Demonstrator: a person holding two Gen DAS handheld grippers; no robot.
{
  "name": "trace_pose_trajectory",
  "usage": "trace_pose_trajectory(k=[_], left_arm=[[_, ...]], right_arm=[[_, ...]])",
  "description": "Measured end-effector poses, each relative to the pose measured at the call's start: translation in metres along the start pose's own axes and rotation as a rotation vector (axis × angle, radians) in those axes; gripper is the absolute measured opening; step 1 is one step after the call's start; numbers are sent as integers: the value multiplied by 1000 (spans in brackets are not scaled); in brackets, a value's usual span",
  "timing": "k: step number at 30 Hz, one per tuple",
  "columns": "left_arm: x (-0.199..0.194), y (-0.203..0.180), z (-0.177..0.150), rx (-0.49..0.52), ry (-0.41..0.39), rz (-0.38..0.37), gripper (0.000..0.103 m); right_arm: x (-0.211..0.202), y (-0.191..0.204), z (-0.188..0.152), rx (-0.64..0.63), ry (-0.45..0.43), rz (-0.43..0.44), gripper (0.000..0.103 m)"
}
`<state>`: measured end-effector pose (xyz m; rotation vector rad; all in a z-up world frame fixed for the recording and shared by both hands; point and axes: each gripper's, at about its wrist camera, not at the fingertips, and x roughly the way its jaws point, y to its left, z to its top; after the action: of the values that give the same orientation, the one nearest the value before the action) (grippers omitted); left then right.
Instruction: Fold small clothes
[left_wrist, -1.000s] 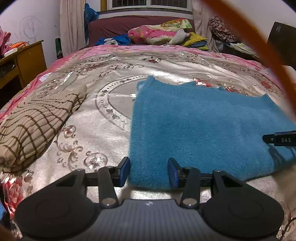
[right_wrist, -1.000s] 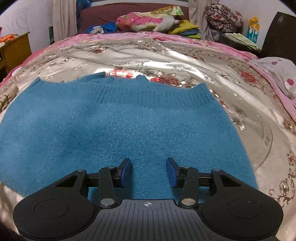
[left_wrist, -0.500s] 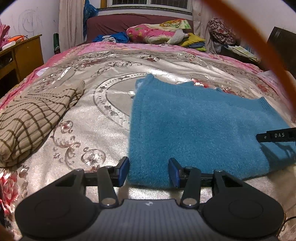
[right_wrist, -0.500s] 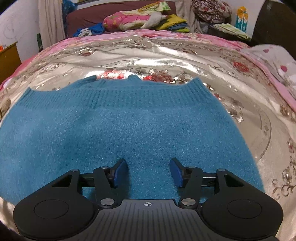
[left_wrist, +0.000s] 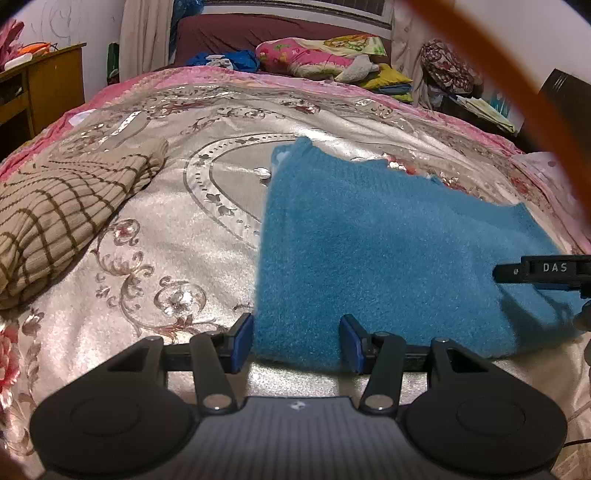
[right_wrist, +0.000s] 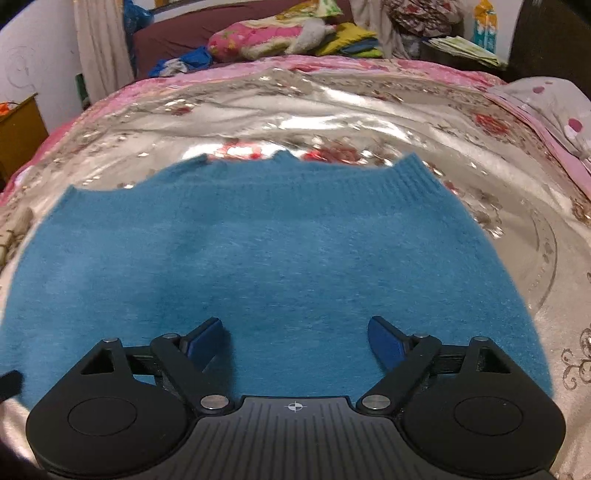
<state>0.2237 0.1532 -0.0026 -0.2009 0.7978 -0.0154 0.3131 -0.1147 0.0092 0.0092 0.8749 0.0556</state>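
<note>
A fuzzy blue knit garment (left_wrist: 388, 251) lies flat on the satin bedspread, its ribbed edge at the far side; it also fills the right wrist view (right_wrist: 266, 266). My left gripper (left_wrist: 295, 341) is open, its blue pads straddling the garment's near left corner. My right gripper (right_wrist: 295, 341) is open wide just above the garment's near edge, holding nothing. One finger of the right gripper (left_wrist: 543, 269) shows in the left wrist view at the garment's right side.
A folded beige checked garment (left_wrist: 62, 210) lies on the bed to the left. Pillows and piled clothes (left_wrist: 325, 59) sit at the headboard. A wooden desk (left_wrist: 40, 85) stands left of the bed. An orange cable (left_wrist: 517, 81) crosses the upper right.
My right gripper's jaws have opened wider over the blue garment. My left gripper has stayed open at the garment's near left corner, shifting only slightly.
</note>
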Motion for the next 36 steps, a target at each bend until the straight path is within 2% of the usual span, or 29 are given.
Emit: trace_pose_trajectory(k=[10,15,19,30,36], left_arm=[[0,6,-1,-24,8,-28,57],[0,6,-2,-29,9,-36,57],[1,7,-4,-31,7,-43,58],[1,8,-7,-52,-11,-55,60],[1,9,-9,-56,-16,-66,62]], right_arm=[[-34,102,26,-224,-54,168,87],[-28,145,37,-287,-19,222,86],[-21,163,45,-299,24,246,85],[2,209,66,-344,96,260,85],[22,247,60,-482,134,165,84]])
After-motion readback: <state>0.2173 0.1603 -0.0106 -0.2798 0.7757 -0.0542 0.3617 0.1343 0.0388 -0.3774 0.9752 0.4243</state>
